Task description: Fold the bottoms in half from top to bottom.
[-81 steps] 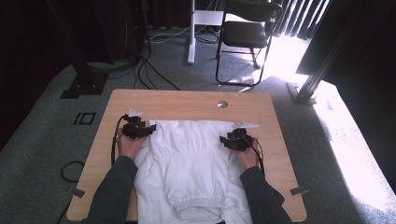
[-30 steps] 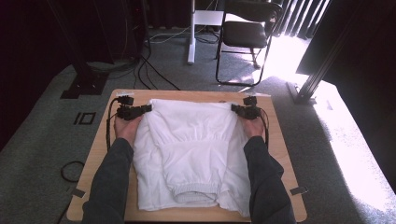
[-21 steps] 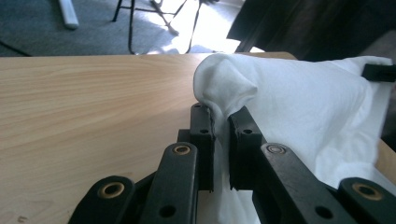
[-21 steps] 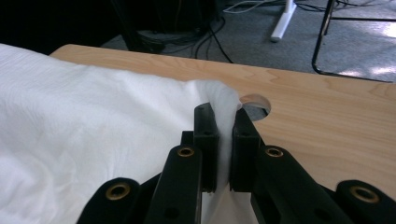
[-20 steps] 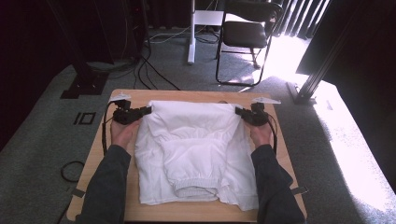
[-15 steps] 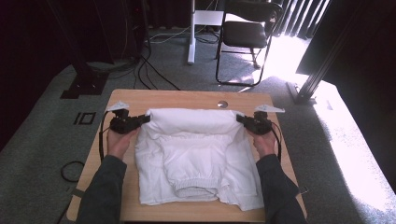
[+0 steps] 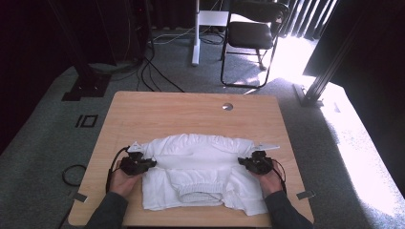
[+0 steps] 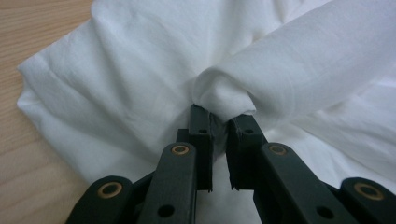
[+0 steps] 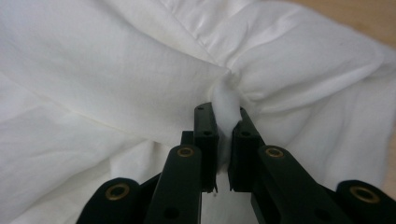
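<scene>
Both grippers — left gripper point(image 7: 143, 163), right gripper point(image 7: 249, 163) — have drawn the garment point(image 7: 200, 167) fold nearer.

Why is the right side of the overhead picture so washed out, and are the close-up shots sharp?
High view: sunlight blows out the floor at right; the far left is dark. Left gripper view: white garment evenly lit, folds sharp, nearest black jaws slightly soft. Right gripper view: much the same.

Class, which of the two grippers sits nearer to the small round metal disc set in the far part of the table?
Right. The right gripper lies below and slightly right of the metal disc; the left gripper, across the white garment, lies much farther left.
</scene>
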Demonstrator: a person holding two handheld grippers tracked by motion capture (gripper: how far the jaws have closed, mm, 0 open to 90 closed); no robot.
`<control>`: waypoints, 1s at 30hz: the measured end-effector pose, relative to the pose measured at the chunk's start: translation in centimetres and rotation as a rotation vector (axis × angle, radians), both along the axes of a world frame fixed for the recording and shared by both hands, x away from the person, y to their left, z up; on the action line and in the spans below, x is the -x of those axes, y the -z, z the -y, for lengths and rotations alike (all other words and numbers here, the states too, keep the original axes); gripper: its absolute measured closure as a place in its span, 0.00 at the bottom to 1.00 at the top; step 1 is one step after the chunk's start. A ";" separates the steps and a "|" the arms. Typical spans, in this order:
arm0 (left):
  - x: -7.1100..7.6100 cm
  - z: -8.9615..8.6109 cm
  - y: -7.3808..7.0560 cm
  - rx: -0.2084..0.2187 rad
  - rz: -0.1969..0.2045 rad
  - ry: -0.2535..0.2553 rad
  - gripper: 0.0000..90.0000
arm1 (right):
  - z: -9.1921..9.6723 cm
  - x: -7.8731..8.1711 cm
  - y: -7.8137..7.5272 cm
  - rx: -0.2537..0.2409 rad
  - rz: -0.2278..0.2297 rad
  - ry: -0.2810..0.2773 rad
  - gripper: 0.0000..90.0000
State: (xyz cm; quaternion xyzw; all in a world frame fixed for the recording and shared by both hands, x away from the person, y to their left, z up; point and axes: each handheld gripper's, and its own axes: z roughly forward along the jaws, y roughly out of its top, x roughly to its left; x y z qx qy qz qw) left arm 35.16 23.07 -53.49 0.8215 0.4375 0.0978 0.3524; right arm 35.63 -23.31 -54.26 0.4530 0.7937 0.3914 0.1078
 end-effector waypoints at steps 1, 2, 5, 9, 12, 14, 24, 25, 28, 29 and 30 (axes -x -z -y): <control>-0.3 0.2 0.0 -0.027 0.013 0.004 0.92 | -0.3 -0.2 0.4 -0.001 -0.015 0.007 0.94; -0.8 0.5 -0.2 -0.061 0.026 -0.004 0.92 | -0.6 -0.7 0.7 -0.012 -0.026 0.014 0.94; -1.6 0.5 -0.3 -0.094 0.039 -0.017 0.92 | -1.0 -1.1 0.7 -0.011 -0.024 0.018 0.94; -3.8 0.1 -0.4 -0.094 0.038 -0.065 0.92 | -1.6 -2.1 0.8 -0.027 -0.023 0.030 0.93; -5.3 0.1 -0.5 -0.118 0.042 -0.079 0.92 | -2.0 -3.0 0.8 -0.034 -0.023 0.039 0.93; -6.6 0.1 -0.6 -0.128 0.041 -0.093 0.92 | -2.4 -4.2 0.8 -0.026 -0.014 0.049 0.93; -11.0 0.1 -0.8 -0.083 0.001 -0.213 0.92 | -3.4 -9.1 0.7 0.000 0.018 0.119 0.93; -11.3 0.2 -0.8 -0.070 -0.003 -0.232 0.93 | -3.6 -9.7 0.7 0.005 0.025 0.132 0.94; -11.4 -0.3 -1.8 0.015 0.013 -0.266 0.94 | -3.6 -10.9 -0.1 -0.021 0.013 0.173 0.94; -11.4 -0.3 -1.8 0.015 0.013 -0.266 0.94 | -3.6 -10.9 -0.1 -0.021 0.013 0.173 0.94; -11.0 -0.7 -2.5 0.048 0.037 -0.264 0.94 | -3.4 -10.9 -0.4 -0.029 0.022 0.176 0.94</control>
